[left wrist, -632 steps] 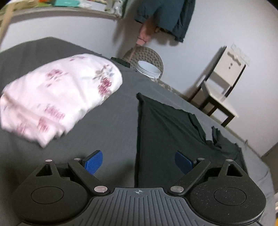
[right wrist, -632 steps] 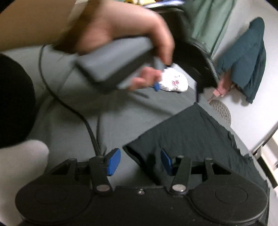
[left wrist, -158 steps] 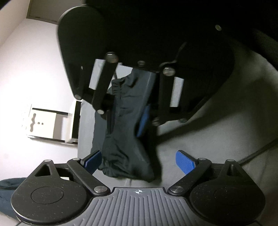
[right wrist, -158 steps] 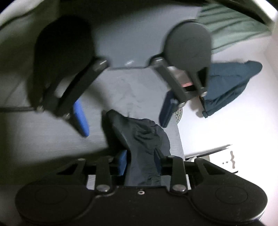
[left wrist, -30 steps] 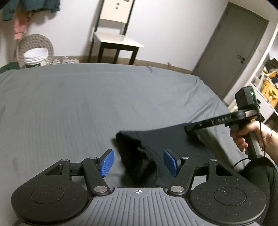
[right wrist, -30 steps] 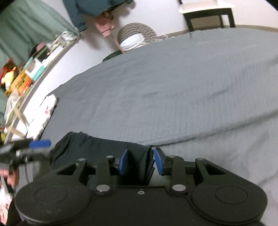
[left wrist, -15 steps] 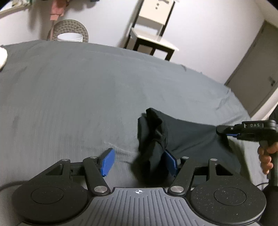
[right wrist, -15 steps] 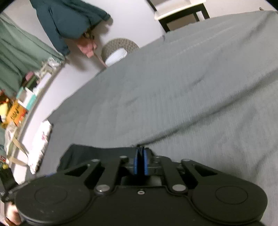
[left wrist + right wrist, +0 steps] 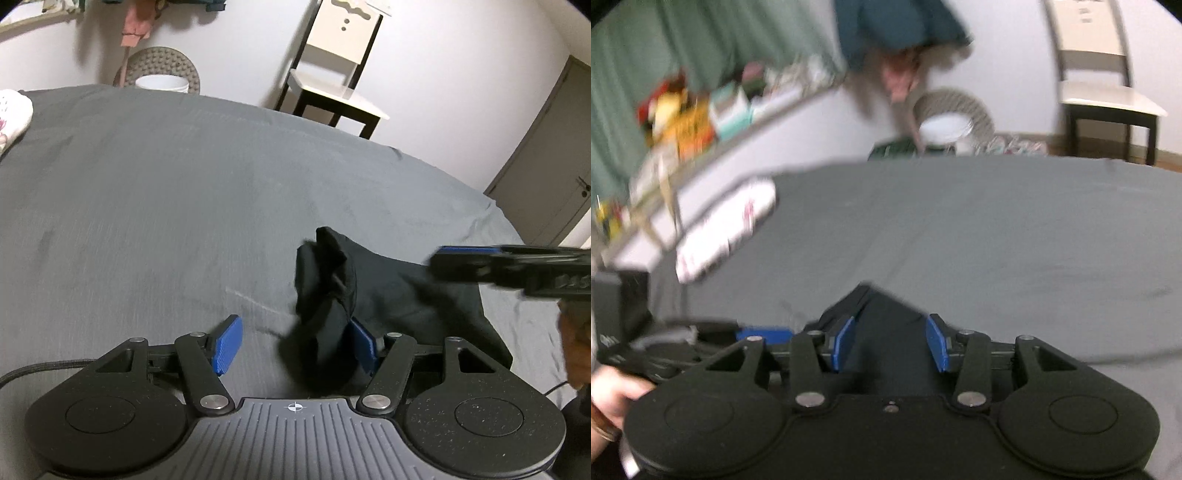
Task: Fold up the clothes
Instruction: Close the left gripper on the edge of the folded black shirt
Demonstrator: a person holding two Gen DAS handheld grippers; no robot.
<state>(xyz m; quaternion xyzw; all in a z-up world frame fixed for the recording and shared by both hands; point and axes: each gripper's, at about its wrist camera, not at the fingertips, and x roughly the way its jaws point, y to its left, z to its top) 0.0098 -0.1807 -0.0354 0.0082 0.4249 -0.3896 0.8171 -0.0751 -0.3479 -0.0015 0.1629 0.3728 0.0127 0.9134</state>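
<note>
I am looking across a wide bed (image 9: 177, 192) covered in a smooth dark grey sheet, which fills most of both views. Beyond its far edge stands a white wall, with a chair (image 9: 336, 74) — white seat and back, dark legs — against it. To the chair's left a white bucket (image 9: 162, 82) sits in front of a round woven mat (image 9: 160, 61) leaning on the wall, and pink and teal clothes (image 9: 897, 33) hang above them. A grey door (image 9: 550, 177) is at the far right. On the bed's far left edge lies a white bundle (image 9: 727, 229) with pink flowers, beside a cluttered shelf (image 9: 701, 122) and a green curtain (image 9: 683, 40); the right wrist view is blurred.

The garment (image 9: 388, 295), dark and bunched, lies on the near right part of the bed. One end of it rises in a crumpled fold.

My left gripper (image 9: 295, 347) is low over the sheet, jaws spread wide. The raised fold rests against the right finger; nothing is pinched.

My right gripper (image 9: 890, 347) sits over the other end of the garment, jaws apart, with cloth lying between the blue pads (image 9: 842, 343) but not clamped. In the left wrist view it reaches in level from the right, held by a hand (image 9: 576, 343).
</note>
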